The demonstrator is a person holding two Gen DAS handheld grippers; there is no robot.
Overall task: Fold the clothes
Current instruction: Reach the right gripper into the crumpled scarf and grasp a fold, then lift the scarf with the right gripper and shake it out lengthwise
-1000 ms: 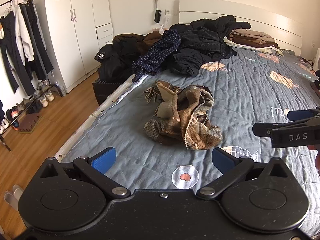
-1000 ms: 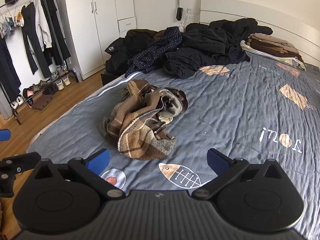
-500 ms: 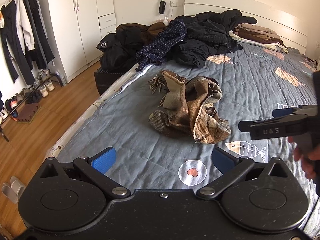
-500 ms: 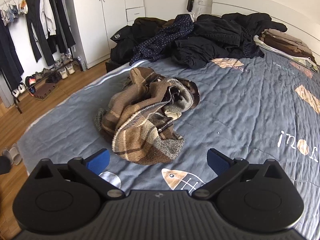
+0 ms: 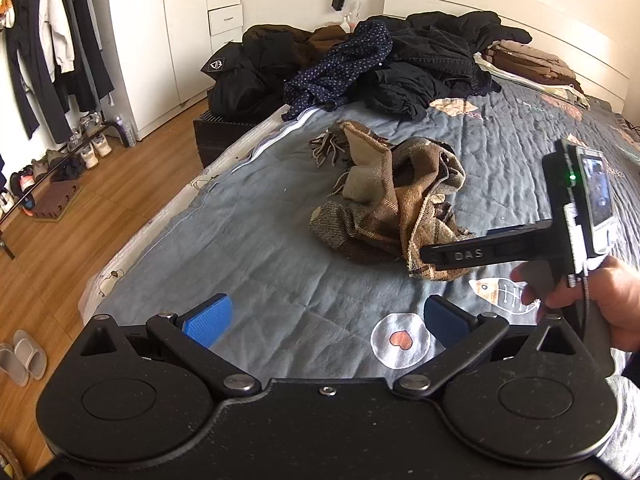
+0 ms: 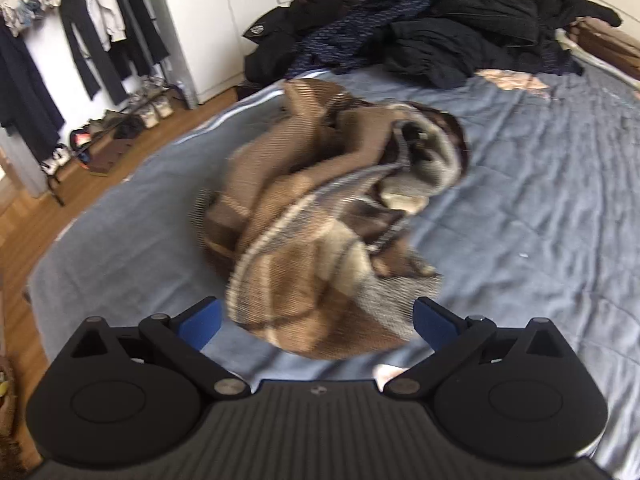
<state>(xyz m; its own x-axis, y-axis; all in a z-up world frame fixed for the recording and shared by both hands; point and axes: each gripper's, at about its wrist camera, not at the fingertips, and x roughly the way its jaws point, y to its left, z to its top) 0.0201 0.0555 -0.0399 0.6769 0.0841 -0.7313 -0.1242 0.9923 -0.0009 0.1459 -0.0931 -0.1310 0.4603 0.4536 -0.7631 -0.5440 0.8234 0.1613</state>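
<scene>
Still crumpled brown plaid scarf (image 5: 394, 208)

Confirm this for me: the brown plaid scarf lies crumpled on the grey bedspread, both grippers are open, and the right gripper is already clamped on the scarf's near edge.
One thing is wrong. The right gripper is not clamped on the brown plaid scarf: the right wrist view shows its jaws spread wide at the near edge, gripping nothing. The rest holds: the scarf lies crumpled on the grey bedspread, and the left gripper is open too.

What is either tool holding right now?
Nothing. The left tool and right tool are both open, the plaid scarf lying ungrasped on the bed.
</scene>
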